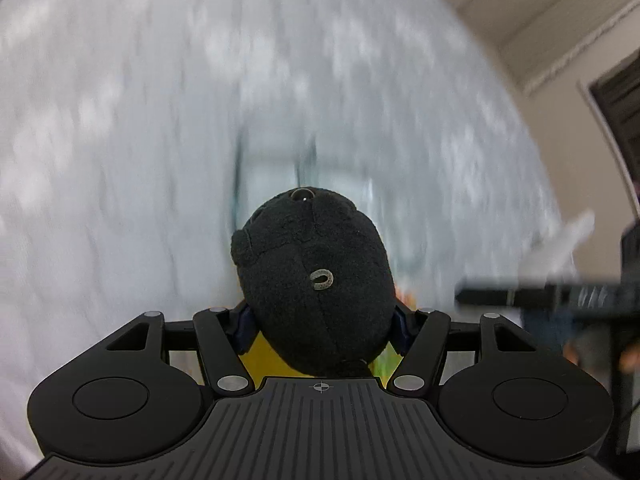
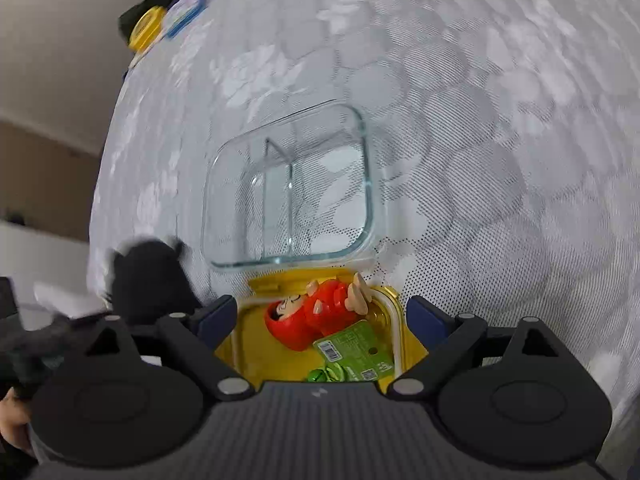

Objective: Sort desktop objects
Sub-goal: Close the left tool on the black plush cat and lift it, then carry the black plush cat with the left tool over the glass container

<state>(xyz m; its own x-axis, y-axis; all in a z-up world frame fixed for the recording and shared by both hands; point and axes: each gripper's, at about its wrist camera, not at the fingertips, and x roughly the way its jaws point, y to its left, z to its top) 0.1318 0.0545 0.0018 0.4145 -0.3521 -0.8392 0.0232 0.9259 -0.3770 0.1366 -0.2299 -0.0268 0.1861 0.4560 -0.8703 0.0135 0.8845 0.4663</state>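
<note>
**Black plush toy in the left gripper, glass box waiting**

The left gripper (image 1: 320, 320) is clenched on a black plush toy (image 1: 316, 280): the two blue pads press into its sides, and the toy's head with its shiny nose points away from the camera, above the table. In the right wrist view the same toy (image 2: 148, 280) shows as a dark blurred shape at the lower left, just beside the near left corner of a clear glass box (image 2: 288, 192).

The right gripper (image 2: 322, 320) is released, its jaws wide apart and holding nothing. It hangs over a yellow tray (image 2: 384, 300) that touches the near edge of the glass box. In the tray lie a red figurine (image 2: 316, 316) on its side and a green packet (image 2: 356, 352) partly over it.

The step in hand looks like carrying the plush toy to its place. The glass box has a divider and both compartments appear empty, so it is the likely target. The next move calls for bringing the toy over one compartment, lowering it inside the rim, and only then letting go; the soft body will squash and may spring a little on release. The right gripper seems poised to pick from the tray.

The table wears a pale lace cloth (image 2: 480, 120) with a flower pattern. At its far left corner lie a small yellow item (image 2: 146, 28) and a blue-edged one (image 2: 184, 14). Beyond the table, beige walls and a dark doorway (image 1: 620, 116) show.
</note>
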